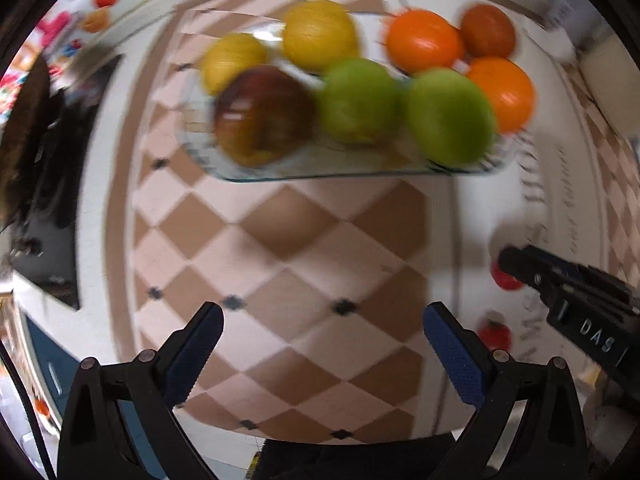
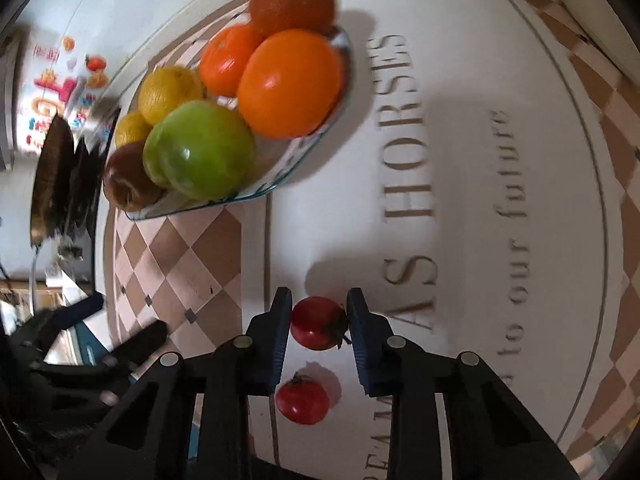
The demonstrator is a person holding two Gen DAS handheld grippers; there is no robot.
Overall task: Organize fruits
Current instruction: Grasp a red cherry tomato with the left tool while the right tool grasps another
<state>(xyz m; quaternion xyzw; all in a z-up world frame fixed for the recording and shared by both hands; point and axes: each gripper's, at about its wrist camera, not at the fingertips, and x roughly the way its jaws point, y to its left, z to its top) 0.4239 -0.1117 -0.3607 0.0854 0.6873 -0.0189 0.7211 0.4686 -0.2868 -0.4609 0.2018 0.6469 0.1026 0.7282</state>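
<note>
Eight fruits in glass dish; right tool w/ tomato.

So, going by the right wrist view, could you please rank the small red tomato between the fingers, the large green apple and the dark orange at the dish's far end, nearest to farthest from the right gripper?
1. Small red tomato: between the right gripper fingers.
2. Large green apple: upper left, in the glass dish.
3. Dark orange: top, dish's far end.

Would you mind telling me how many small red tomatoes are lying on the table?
2: one tomato sits between the right gripper fingers, the other tomato lies nearer the camera. None seem hidden.
</note>
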